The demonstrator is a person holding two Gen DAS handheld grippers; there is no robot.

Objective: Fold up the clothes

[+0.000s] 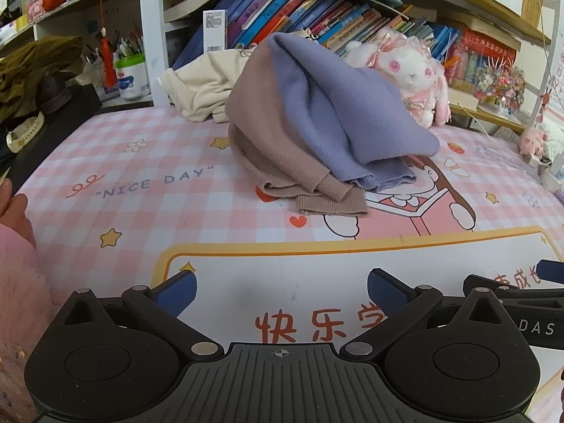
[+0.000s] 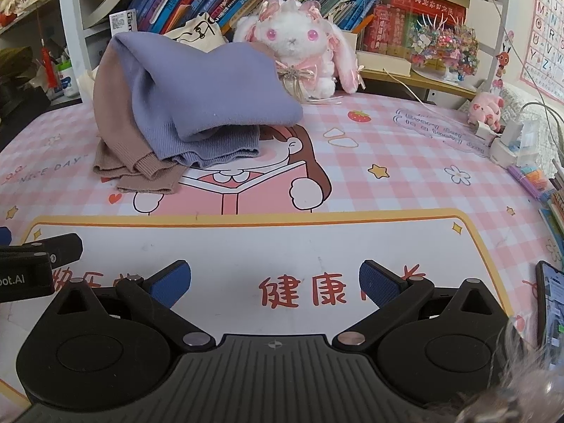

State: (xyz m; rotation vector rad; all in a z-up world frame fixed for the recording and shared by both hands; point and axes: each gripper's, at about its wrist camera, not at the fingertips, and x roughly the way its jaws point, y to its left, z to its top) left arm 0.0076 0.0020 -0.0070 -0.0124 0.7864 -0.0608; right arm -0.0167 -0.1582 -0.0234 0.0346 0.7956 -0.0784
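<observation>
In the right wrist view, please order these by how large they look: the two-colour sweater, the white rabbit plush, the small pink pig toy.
1. Two-colour sweater, by far the largest.
2. White rabbit plush.
3. Small pink pig toy.
The pig sits no nearer than the rabbit, so this order seems safe.

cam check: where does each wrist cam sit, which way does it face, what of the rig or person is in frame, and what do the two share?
Left wrist: sits on the left gripper, low over the desk mat, facing the bookshelf; shows its open jaws, a pink sleeve at the left edge, and the right gripper at the right edge.
Right wrist: sits on the right gripper, same heading; shows its open jaws and the left gripper at the left edge.
Shared: the sweater pile, the plush rabbit, the mat, the shelf.
</observation>
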